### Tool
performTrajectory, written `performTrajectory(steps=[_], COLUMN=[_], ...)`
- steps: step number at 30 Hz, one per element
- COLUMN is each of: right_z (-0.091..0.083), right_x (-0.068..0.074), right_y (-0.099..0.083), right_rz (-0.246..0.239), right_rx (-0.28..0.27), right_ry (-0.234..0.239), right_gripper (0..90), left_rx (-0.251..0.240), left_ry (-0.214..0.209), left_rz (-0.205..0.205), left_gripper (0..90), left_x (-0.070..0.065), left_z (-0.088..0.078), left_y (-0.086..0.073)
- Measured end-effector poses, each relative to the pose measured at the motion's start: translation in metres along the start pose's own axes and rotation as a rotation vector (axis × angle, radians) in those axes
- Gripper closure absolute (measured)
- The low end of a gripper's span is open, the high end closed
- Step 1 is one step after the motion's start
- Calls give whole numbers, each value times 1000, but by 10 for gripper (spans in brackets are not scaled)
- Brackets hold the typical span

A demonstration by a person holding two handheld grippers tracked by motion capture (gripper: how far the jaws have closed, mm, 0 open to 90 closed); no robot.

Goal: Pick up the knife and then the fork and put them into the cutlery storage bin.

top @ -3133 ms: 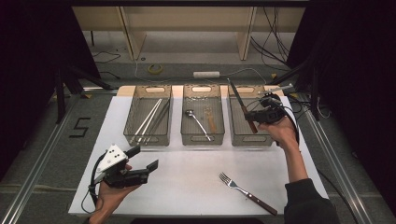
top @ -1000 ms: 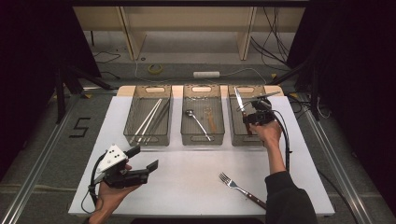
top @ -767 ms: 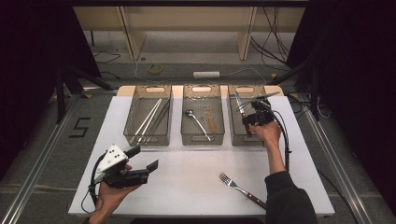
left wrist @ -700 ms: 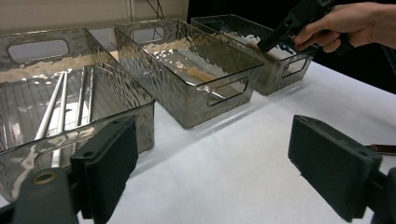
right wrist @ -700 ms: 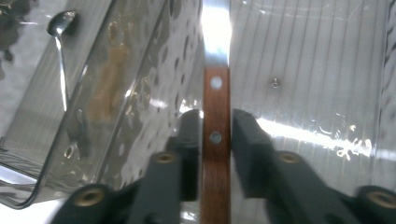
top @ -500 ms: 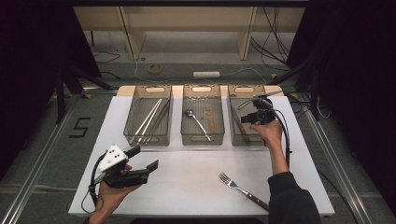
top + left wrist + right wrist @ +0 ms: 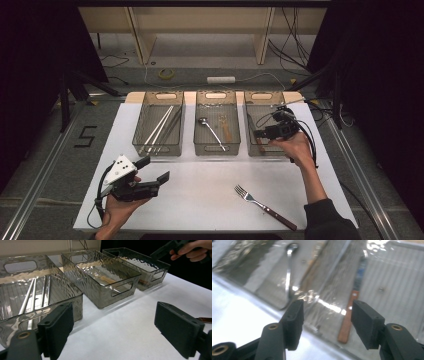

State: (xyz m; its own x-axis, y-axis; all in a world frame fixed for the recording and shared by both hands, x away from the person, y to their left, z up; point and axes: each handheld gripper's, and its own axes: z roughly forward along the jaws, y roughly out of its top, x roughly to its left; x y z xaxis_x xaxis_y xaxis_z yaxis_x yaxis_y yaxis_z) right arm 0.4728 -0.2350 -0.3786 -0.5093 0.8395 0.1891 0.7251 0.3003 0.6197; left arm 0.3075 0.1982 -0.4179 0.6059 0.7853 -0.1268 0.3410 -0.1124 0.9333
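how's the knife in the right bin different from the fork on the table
The knife lies inside the right-hand bin, under the right claw; the fork lies loose on the white table, outside any bin. The knife runs along its bin; the fork lies diagonally. Both have brown handles.

Both grippers are black, each with two flat, blocky jaws bearing brass-coloured rivets near the base. The left gripper [image 7: 134, 181] carries a grey three-cornered plate and a looping black cable; the right gripper [image 7: 260, 134] trails a black cable past a dark sleeve [image 7: 330, 220]
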Motion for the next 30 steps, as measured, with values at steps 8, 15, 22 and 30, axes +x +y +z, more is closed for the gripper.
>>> performTrajectory(steps=[8, 15, 22, 30], right_z=[-22, -31, -31, -32], right_x=[26, 33, 37, 43], right_y=[-29, -57, -77, -92], right_rz=[-109, -127, -155, -189], right_rx=[-14, -12, 49, 94], right_ry=[44, 71, 83, 91], right_gripper=[401, 387, 357, 344], left_rx=[1, 0, 2, -1], left_ry=[0, 1, -4, -3], left_rz=[0, -2, 5, 5], left_gripper=[154, 154, 154, 153], left_x=[0, 0, -1, -1], left_z=[0, 0, 0, 0], left_y=[0, 0, 0, 0])
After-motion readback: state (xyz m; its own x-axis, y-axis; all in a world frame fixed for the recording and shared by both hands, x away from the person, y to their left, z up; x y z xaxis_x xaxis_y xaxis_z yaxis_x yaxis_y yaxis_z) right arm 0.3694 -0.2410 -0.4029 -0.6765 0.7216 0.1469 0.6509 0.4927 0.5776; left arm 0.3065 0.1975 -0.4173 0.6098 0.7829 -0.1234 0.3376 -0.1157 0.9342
